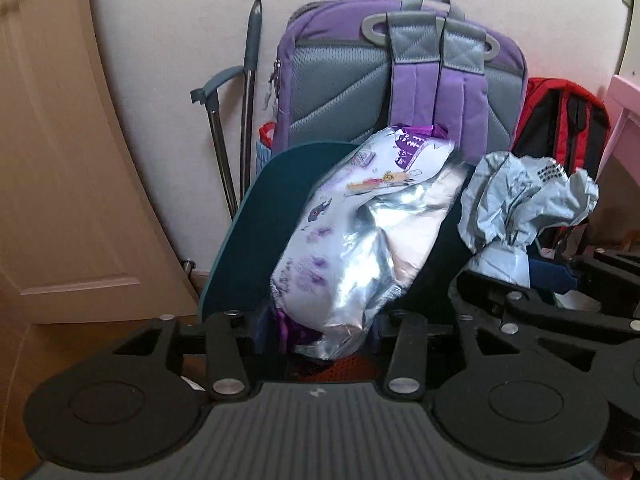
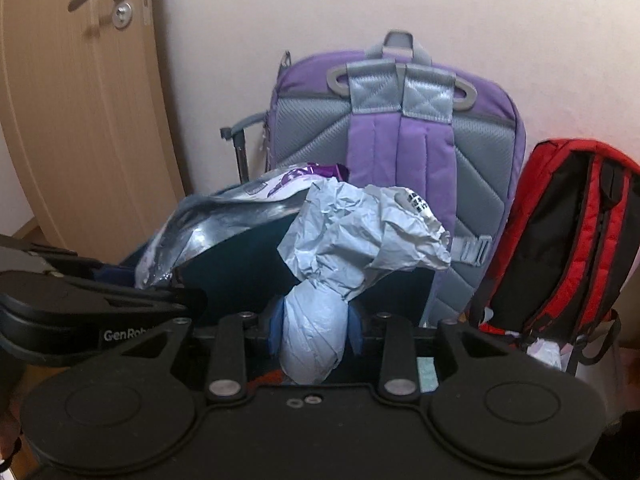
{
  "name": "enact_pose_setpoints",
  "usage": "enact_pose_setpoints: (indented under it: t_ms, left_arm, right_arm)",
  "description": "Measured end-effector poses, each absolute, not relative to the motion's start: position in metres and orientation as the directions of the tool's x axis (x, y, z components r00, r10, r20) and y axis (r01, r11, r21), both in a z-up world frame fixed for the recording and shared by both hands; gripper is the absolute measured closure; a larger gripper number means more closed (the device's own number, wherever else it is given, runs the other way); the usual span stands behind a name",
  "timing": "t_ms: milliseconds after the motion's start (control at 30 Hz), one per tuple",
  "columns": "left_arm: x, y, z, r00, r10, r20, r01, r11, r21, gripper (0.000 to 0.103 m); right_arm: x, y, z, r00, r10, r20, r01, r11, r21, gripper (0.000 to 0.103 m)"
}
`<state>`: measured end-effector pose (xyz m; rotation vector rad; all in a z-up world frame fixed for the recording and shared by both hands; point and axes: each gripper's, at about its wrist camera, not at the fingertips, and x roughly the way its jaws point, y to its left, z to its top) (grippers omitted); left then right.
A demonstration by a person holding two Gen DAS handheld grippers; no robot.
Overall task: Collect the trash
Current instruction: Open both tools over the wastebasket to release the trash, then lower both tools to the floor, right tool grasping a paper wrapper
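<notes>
My left gripper is shut on a silver and purple foil snack wrapper, which sticks up in front of the camera. My right gripper is shut on a crumpled grey plastic bag. Both pieces are held above a dark teal bin, whose raised lid stands behind them. The bin also shows in the right wrist view. The grey bag and the right gripper show at the right of the left wrist view. The foil wrapper shows at the left of the right wrist view.
A purple and grey backpack leans on the wall behind the bin. A red and black backpack stands to its right. Metal mop handles lean at the left. A wooden door is at the far left.
</notes>
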<state>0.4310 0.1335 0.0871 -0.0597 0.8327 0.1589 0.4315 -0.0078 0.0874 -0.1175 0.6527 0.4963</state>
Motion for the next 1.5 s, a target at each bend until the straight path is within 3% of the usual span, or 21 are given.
enact_pose_setpoints:
  t_ms: [67,233,433,700,833,1167,1400,1500]
  left_arm:
    - [0.432,0.133,0.085,0.66,0.126,-0.74,-0.171,0.985,0.015,0.04]
    - [0.429,0.135,0.087,0.666,0.125,-0.735,-0.186,0.983,-0.002,0.032]
    - [0.415,0.133,0.093,0.674,0.129,-0.728,-0.194,0.981,-0.005,0.031]
    - [0.38,0.122,0.115,0.697,0.113,-0.708,-0.176,0.984,-0.017,0.031]
    - [0.355,0.113,0.129,0.712,0.104,-0.694,-0.164,0.986,-0.021,0.025]
    - [0.285,0.087,0.162,0.753,0.069,-0.655,-0.132,0.99,-0.048,0.021]
    - [0.24,0.064,0.163,0.761,0.023,-0.649,-0.078,0.995,-0.057,0.021]
    - [0.223,0.054,0.154,0.759,-0.007,-0.651,-0.045,0.997,-0.063,0.015]
  right_arm:
    - [0.437,-0.006,0.084,0.669,0.398,-0.627,-0.479,0.877,0.046,0.069]
    - [0.441,-0.013,0.082,0.665,0.403,-0.629,-0.464,0.882,0.075,0.068]
    - [0.435,-0.023,0.092,0.676,0.427,-0.601,-0.472,0.877,0.092,0.056]
    - [0.404,-0.047,0.116,0.692,0.434,-0.577,-0.466,0.879,0.102,0.054]
    - [0.382,-0.062,0.128,0.693,0.436,-0.574,-0.471,0.877,0.098,0.054]
    - [0.314,-0.092,0.154,0.691,0.453,-0.564,-0.486,0.868,0.101,0.053]
    - [0.265,-0.113,0.156,0.679,0.466,-0.567,-0.503,0.858,0.102,0.053]
    - [0.247,-0.123,0.15,0.672,0.472,-0.571,-0.51,0.854,0.105,0.053]
